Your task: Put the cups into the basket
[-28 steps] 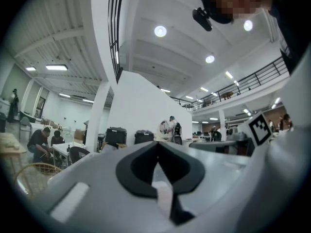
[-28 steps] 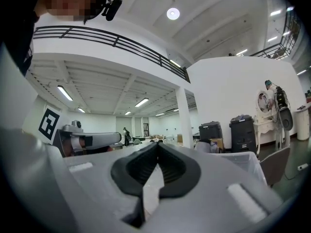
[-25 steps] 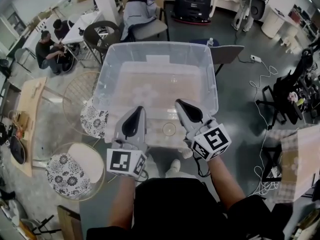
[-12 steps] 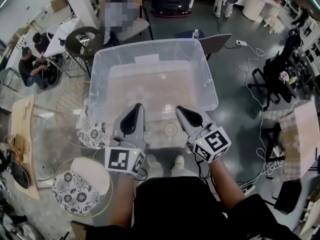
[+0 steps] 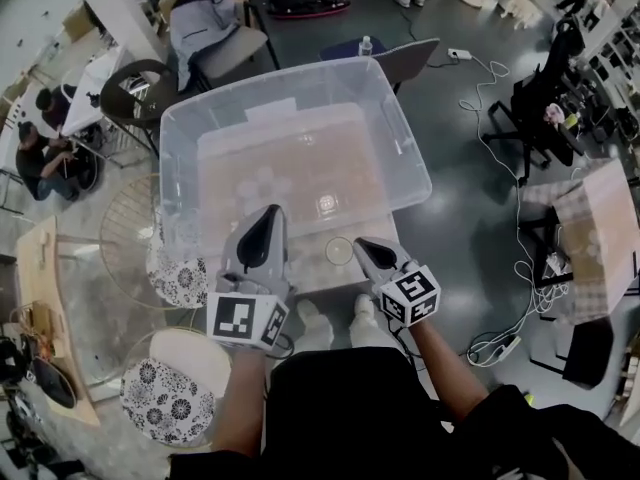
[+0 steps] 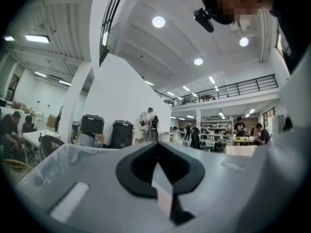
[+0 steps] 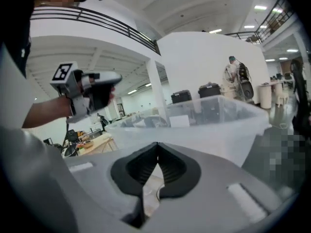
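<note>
1. The left tongs (image 5: pixel 267 214), grey with black pads, sit left of centre in the head view. Their tip overlaps the near wall of the bin in the picture. In the left gripper view (image 6: pixel 156 147) the pads meet tip to tip with nothing between them.
2. The right tongs (image 5: pixel 358 244) sit a little lower, right of centre. In the right gripper view (image 7: pixel 157 155) their ribbed pads are pressed together and hold nothing.
3. A small clear plastic cup (image 5: pixel 340 251) stands upright on the pale wooden counter (image 5: pixel 310 273). It is between the two tips and just left of the right one. It is outside the bin, close below the bin's near wall.
4. The large clear rectangular plastic bin (image 5: pixel 405 138) fills the middle of the frame. A small clear round thing (image 5: pixel 327 203), which may be another cup, lies inside by the near wall.
5. A grey chair (image 5: pixel 215 38) stands beyond the bin at the upper left.
</note>
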The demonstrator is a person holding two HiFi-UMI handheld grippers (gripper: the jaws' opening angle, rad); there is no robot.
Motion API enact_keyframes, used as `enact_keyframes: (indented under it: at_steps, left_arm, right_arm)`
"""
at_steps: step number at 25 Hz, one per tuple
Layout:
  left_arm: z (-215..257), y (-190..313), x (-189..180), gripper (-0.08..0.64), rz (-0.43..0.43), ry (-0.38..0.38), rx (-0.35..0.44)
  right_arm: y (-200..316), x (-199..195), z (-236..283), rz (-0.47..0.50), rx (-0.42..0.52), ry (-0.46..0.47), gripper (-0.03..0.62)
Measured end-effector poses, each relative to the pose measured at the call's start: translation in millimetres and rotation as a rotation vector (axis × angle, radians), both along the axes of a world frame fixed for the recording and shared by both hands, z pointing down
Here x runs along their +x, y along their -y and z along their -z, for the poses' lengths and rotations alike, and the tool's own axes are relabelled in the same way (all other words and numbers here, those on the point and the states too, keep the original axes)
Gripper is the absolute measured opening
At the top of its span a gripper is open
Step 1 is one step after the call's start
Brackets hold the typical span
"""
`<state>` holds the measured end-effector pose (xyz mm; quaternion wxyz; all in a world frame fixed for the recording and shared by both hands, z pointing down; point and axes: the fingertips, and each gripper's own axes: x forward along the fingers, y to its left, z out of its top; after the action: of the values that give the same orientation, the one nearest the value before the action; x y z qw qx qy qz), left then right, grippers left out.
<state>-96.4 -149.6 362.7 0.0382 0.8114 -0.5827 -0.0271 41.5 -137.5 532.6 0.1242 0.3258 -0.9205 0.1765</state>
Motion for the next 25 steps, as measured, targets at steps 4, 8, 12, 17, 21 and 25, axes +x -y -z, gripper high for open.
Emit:
enact_keyframes:
  at_steps: [4, 8, 12, 17, 21, 25]
  left_arm:
    - [-5, 4, 3, 0.004, -0.033, 0.023, -0.012]
    - [-6, 7, -2, 0.003, -0.05, 0.037, -0.015]
    - [-10, 7, -4, 0.005, -0.062, 0.044, -0.023]
    - [-11, 8, -4, 0.003, -0.071, 0.056, -0.027]
    - [-11, 8, -10, 0.005, -0.054, 0.051, -0.035]
    - [-14, 9, -12, 0.005, -0.053, 0.062, -0.039]
  right_arm:
    - [7, 17, -81, -0.114, -0.183, -0.052, 0.017]
    - [13, 22, -136, -0.185, -0.301, -0.118, 0.06]
    - [10, 14, -165, -0.199, -0.373, -0.157, 0.103]
    - [12, 13, -194, -0.222, -0.432, -0.219, 0.129]
    - [16, 7, -208, -0.217, -0.452, -0.249, 0.153]
    - [23, 3, -220, -0.229, -0.474, -0.295, 0.156]
